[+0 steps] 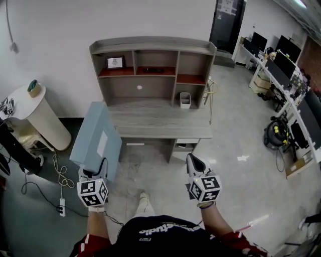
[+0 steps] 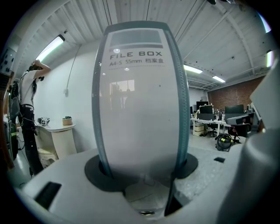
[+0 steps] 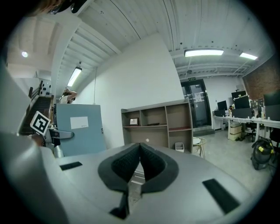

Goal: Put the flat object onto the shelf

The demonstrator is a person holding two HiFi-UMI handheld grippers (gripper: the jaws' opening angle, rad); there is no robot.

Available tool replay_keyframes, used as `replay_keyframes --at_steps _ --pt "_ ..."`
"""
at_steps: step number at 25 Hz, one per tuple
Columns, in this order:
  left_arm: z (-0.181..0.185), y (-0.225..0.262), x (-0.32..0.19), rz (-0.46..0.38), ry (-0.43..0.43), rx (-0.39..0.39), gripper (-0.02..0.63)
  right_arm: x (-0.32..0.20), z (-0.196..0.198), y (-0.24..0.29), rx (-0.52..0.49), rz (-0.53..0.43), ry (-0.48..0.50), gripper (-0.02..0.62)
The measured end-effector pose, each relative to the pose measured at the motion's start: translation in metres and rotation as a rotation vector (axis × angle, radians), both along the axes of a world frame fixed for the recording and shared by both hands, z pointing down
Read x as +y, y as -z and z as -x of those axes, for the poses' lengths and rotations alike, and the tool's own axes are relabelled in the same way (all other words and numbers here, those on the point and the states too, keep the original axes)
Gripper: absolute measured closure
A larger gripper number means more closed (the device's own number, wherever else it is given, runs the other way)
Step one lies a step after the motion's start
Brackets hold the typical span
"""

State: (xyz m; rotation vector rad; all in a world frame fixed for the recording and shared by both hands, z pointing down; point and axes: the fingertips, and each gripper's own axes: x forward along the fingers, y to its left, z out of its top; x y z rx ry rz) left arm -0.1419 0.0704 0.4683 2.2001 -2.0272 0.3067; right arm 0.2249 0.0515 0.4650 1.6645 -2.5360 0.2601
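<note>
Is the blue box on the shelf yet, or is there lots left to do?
Not yet. Done: the left gripper clamps the bottom edge of the blue file box. In hand: the box is held upright, short of the desk. Left: carry it to the shelf and set it in. The right gripper is shut and empty.

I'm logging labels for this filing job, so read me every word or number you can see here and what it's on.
"FILE BOX": spine of the file box, left gripper view.
"A4-S 55mm 档案盒": same spine, the line below.
White label on the box's side: no print legible.
Framed picture in the shelf unit, door notices, shirt print: too small or blurred to read.
</note>
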Motion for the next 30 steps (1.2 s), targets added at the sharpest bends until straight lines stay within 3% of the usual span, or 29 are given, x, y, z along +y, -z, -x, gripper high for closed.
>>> replay_keyframes --at_steps 19,30 --pt "0.064 -0.009 -0.168 0.011 -0.029 0.034 0.342 -0.168 0.075 0.025 0.032 -0.027 0.011 0.597" --pt "0.098 -0.022 -0.222 0.028 -0.058 0.033 0.342 -0.227 0.115 0.036 0.054 -0.039 0.005 0.597"
